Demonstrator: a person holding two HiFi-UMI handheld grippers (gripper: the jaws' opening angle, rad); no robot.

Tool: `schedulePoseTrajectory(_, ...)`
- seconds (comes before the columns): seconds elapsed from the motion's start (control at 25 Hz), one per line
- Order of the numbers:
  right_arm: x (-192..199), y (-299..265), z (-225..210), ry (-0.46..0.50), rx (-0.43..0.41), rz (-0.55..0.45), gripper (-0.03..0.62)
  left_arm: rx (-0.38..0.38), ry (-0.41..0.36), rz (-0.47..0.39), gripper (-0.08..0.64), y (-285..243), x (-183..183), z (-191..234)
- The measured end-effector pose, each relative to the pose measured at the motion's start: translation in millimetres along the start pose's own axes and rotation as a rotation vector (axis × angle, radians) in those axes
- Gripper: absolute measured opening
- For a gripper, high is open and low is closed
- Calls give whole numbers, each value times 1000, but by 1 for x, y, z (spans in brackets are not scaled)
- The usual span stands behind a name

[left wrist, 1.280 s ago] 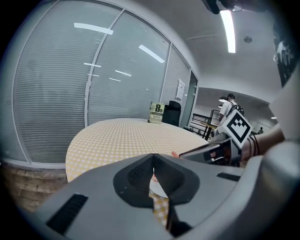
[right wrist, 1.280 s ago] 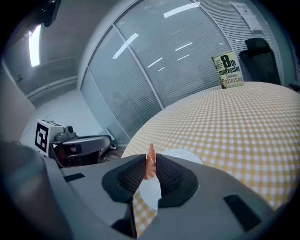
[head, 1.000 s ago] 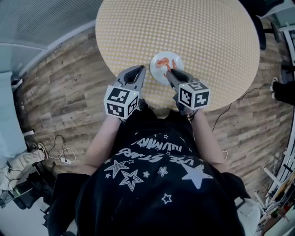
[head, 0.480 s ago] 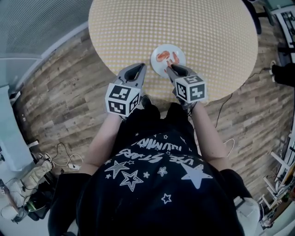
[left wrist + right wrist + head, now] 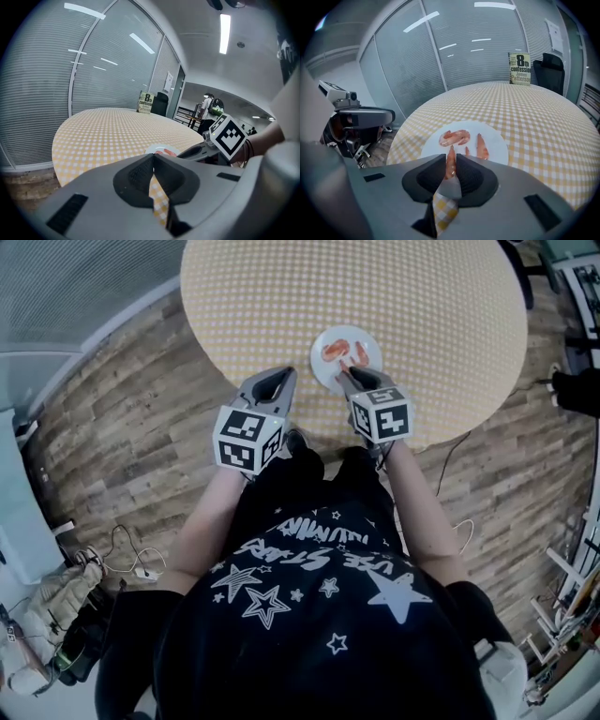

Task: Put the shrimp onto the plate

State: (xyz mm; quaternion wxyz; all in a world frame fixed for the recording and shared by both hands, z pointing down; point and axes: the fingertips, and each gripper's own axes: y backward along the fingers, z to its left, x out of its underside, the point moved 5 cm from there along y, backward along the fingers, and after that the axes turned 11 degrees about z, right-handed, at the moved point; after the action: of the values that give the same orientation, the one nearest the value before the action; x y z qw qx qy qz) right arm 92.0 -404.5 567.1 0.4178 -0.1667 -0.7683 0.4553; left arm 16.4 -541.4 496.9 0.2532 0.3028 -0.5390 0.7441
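A white plate (image 5: 361, 337) sits near the front edge of the round checked table (image 5: 375, 277). On it lie a curled shrimp (image 5: 455, 137) and a straight shrimp (image 5: 481, 146). My right gripper (image 5: 451, 157) hangs over the plate's near rim (image 5: 499, 143), shut on another shrimp (image 5: 450, 164) whose tip pokes out past the pads. In the head view the right gripper (image 5: 349, 376) is at the plate's near edge. My left gripper (image 5: 277, 381) is left of the plate over the table edge, shut and holding nothing. In its own view its jaws (image 5: 153, 157) meet, with the plate (image 5: 159, 149) just beyond.
A book (image 5: 519, 68) stands upright at the table's far side, beside a dark chair (image 5: 551, 70). Glass walls with blinds ring the room. Wood-look floor (image 5: 122, 418) surrounds the table, with cables and bags at the lower left (image 5: 66, 615). People stand far off (image 5: 208, 105).
In the head view the plate has drifted up and away from the right gripper's tips, which now sit at its near rim rather than over its middle. The left gripper has hardly moved.
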Motion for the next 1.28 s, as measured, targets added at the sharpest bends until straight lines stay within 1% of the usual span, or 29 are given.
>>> schedulePoseTrajectory(0.2,-1,0,1,38,8,22,66,-17,7,-3,8,1,0,-2)
schedulePoseTrajectory(0.44,-5,4,0,48,5,30,66,-42,16,-21,9,4,-5,2)
schedulePoseTrajectory(0.64,-8,18,-3,49,-22,-8,66,-89,32,-53,8,9,-10,3)
schedulePoseTrajectory(0.76,-14,31,-11,67,-57,-42,66,-130,54,-82,8,12,-15,-4)
schedulePoseTrajectory(0.96,-35,50,-19,108,-105,-97,64,-207,89,-118,8,21,-23,-10)
schedulePoseTrajectory(1.16,-54,65,-27,154,-179,-125,64,-297,160,-154,8,29,-29,-17)
schedulePoseTrajectory(1.28,-58,80,-41,179,-212,-144,64,-343,199,-176,8,29,-32,-34)
